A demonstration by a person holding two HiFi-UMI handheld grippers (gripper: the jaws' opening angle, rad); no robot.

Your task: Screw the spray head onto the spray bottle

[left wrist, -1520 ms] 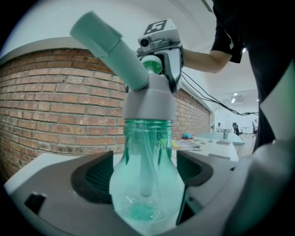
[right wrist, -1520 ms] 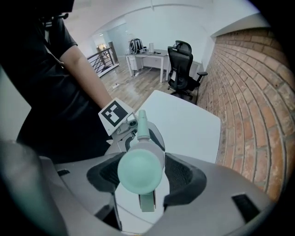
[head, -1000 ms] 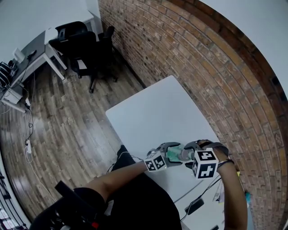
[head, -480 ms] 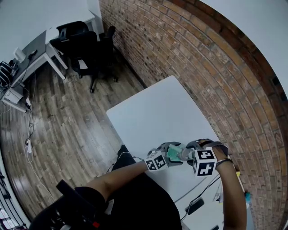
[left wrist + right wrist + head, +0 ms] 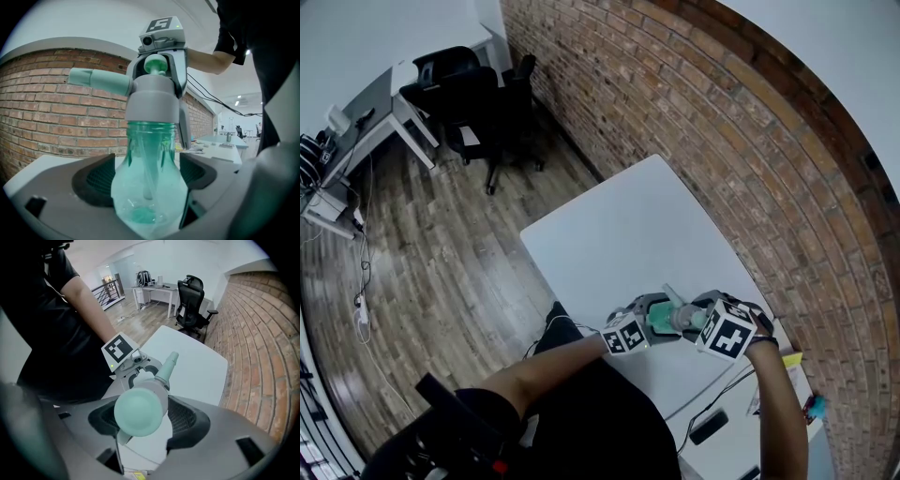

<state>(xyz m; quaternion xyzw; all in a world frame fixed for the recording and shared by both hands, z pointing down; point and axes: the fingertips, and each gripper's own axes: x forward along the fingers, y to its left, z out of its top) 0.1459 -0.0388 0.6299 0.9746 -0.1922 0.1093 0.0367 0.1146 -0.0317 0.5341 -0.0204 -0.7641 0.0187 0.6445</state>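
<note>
We had the left gripper (image 5: pixel 651 319) fingers (image 5: pixel 93 180) wide but clamped on the spray bottle (image 5: pixel 150 187), upright at 5 o'clock in head view over the surface (image 5: pixel 628 234), and the right gripper (image 5: pixel 692 319) fingers (image 5: pixel 187 420) pinching the spray head (image 5: pixel 140 411) from 12 o'clock, so we judged it best to brace the bottle and twist square to its axis.

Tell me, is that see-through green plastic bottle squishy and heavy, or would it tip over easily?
Probably light: the see-through green plastic bottle looks nearly empty. Likely a bit squishy, since its walls look thin. Its grey spray head is bulky, so it might tip easily.
</note>
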